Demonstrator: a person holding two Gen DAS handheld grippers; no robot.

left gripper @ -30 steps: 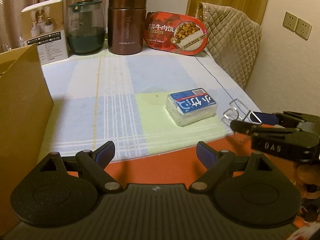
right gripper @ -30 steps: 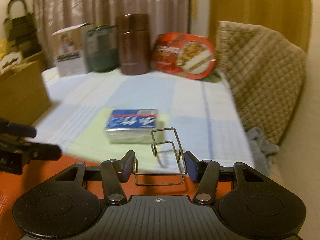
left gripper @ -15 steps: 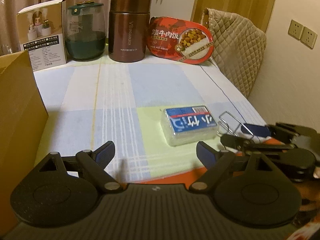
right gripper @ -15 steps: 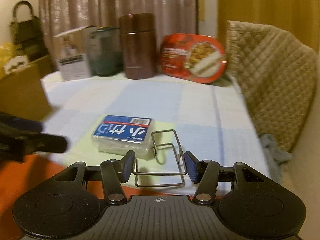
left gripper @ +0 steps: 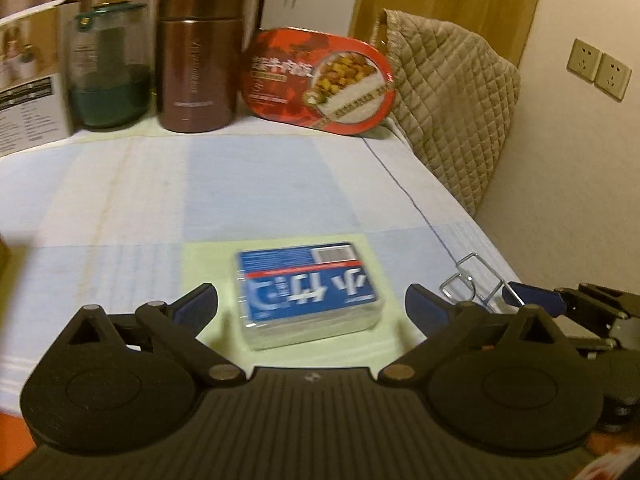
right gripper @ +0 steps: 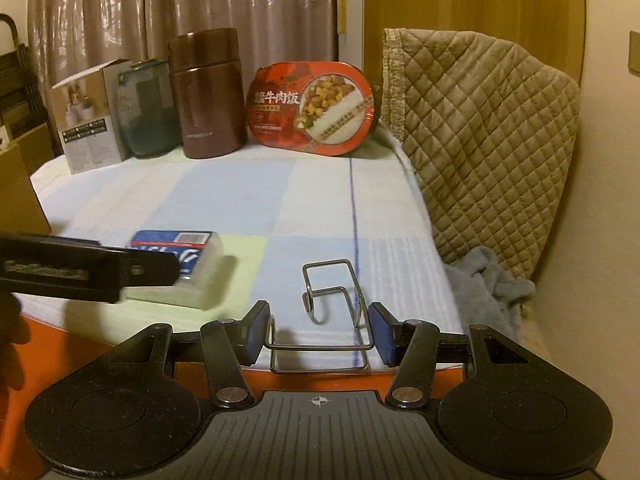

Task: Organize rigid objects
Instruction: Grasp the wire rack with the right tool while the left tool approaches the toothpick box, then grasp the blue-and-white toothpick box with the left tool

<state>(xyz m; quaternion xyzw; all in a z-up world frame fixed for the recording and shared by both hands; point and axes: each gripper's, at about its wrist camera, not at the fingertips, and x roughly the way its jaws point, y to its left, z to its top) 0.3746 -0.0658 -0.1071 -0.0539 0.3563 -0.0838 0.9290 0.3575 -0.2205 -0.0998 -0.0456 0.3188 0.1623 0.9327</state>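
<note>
A clear plastic box with a blue label (left gripper: 308,296) lies on the checked tablecloth (left gripper: 248,184); it also shows in the right wrist view (right gripper: 188,264). My left gripper (left gripper: 312,308) is open, its fingers on either side of the box's near end, not touching. My right gripper (right gripper: 320,332) is shut on a bent wire rack (right gripper: 332,292) and holds it just above the cloth, right of the box. The rack (left gripper: 472,276) and the right gripper (left gripper: 532,300) also show in the left wrist view.
Along the back stand a white carton (right gripper: 92,120), a green-lidded glass jar (left gripper: 108,68), a brown thermos (left gripper: 198,52) and a red meal tray (left gripper: 320,80). A quilted chair back (right gripper: 480,128) stands right. A cardboard box (right gripper: 20,192) stands left.
My left gripper moved forward and right until its open fingers straddle the blue-labelled box. My right gripper moved forward over the cloth with the wire rack still held.
</note>
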